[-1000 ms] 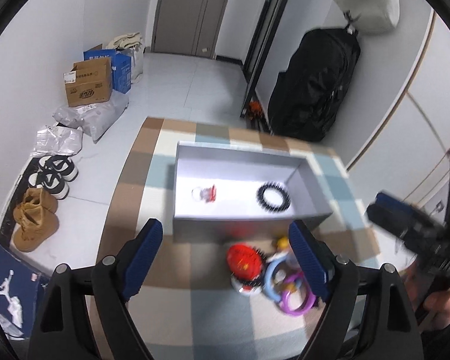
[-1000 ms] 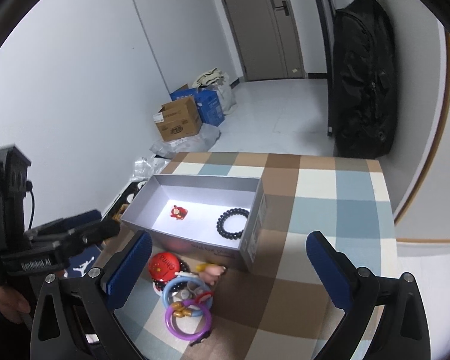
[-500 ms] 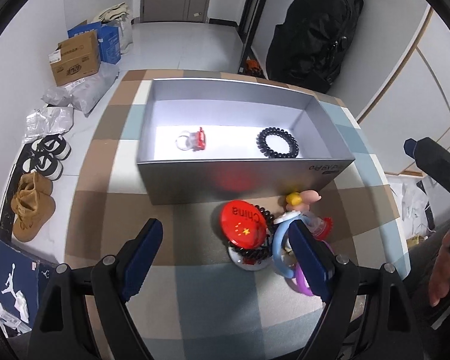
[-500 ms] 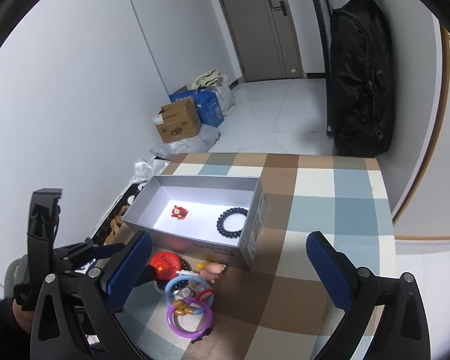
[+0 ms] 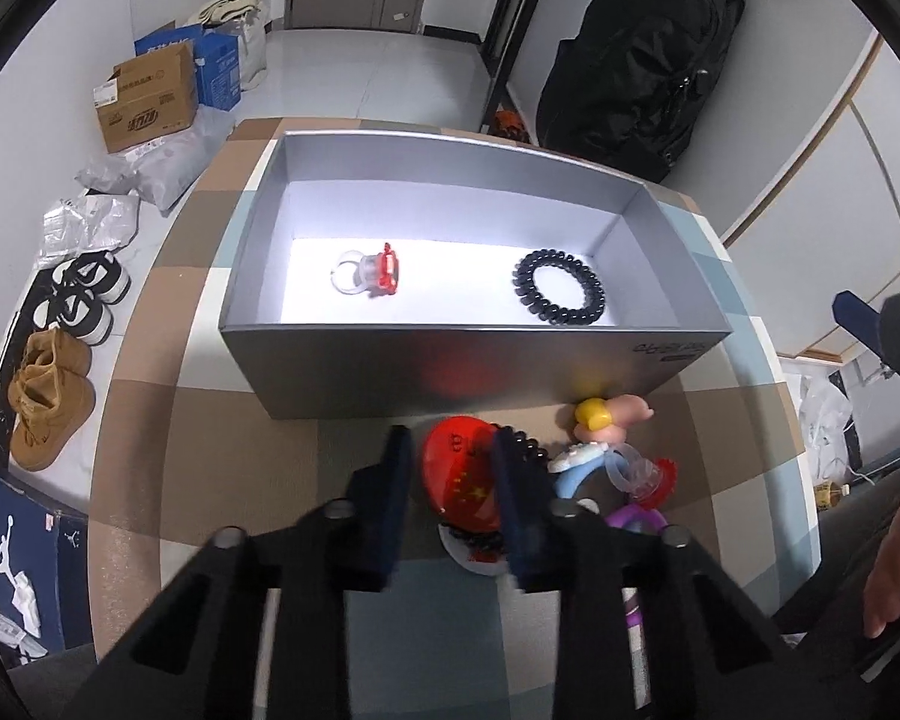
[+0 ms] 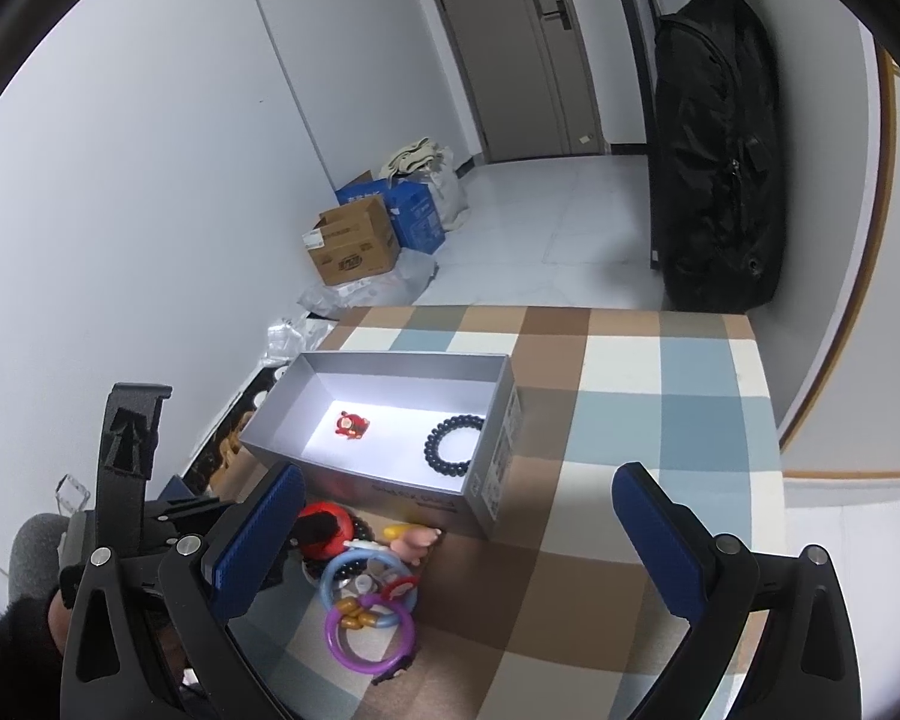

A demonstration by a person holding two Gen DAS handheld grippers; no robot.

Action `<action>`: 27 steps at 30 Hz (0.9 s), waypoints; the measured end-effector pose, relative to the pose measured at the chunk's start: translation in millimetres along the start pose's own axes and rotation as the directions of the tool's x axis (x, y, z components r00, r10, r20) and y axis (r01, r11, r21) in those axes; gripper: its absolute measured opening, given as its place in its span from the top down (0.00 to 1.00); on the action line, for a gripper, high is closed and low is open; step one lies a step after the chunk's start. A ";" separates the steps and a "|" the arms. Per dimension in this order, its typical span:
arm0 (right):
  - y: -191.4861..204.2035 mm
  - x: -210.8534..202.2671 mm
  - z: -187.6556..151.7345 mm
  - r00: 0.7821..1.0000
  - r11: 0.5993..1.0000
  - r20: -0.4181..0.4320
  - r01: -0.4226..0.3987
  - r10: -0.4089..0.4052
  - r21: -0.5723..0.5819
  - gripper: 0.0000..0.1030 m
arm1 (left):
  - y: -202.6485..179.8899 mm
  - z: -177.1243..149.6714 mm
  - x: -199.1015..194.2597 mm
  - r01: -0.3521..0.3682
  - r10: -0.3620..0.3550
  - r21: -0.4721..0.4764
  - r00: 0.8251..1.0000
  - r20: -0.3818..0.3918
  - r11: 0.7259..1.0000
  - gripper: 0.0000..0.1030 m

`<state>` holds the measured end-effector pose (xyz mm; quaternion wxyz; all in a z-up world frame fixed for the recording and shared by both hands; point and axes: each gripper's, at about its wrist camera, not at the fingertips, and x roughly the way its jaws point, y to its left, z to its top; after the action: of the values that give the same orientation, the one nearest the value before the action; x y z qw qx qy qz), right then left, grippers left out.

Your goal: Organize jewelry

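Observation:
A grey open box point(image 5: 450, 360) point(image 6: 480, 489) on the checked table holds a clear ring with a red top point(image 5: 369, 270) point(image 6: 351, 425) and a black bead bracelet point(image 5: 558, 294) point(image 6: 453, 451). In front of it lies a pile: a red round badge point(image 5: 459, 483) point(image 6: 324, 531), a blue ring point(image 6: 360, 576), a purple ring point(image 6: 369, 639), a pink and yellow charm point(image 5: 609, 417). My left gripper point(image 5: 450, 498) is down at the pile, its fingers narrowed around the red badge. My right gripper point(image 6: 456, 528) is open, empty, held above the table.
The checked tablecloth point(image 6: 660, 420) spreads right of the box. Cardboard and blue boxes point(image 6: 360, 246), plastic bags and shoes point(image 5: 60, 348) lie on the floor to the left. A black suitcase point(image 6: 714, 180) stands by the far wall.
My left gripper has dropped toward the pile and its fingers have closed in from wide open to either side of the red badge. The right gripper has stayed almost still.

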<state>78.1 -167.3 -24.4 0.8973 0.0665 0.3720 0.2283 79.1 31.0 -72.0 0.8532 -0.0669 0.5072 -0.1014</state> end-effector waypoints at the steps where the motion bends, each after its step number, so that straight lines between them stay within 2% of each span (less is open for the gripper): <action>1: -0.6 -0.3 0.3 1.000 1.000 0.001 0.000 0.000 0.001 0.00 | -1.2 0.4 -1.5 -0.003 0.003 0.005 1.000 0.007 1.000 0.88; 7: -1.9 0.0 0.6 1.000 1.000 0.000 0.001 -0.001 0.004 0.00 | 1.4 3.3 -10.1 0.054 -0.054 -0.022 0.998 0.021 0.998 0.96; 17: -0.9 2.0 -1.6 1.000 1.000 -0.011 0.000 0.000 0.002 0.00 | -10.5 0.8 -12.6 0.120 -0.120 0.021 0.993 0.019 0.993 0.97; 27: -1.5 2.6 -5.3 1.000 1.000 -0.023 0.000 0.000 0.008 0.00 | -21.9 -2.1 -13.9 0.087 -0.089 0.098 0.996 0.018 0.991 0.97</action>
<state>76.5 -167.7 -30.3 0.8927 0.0675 0.3831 0.2274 68.5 13.1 -56.4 0.8557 -0.0489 0.4888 -0.1627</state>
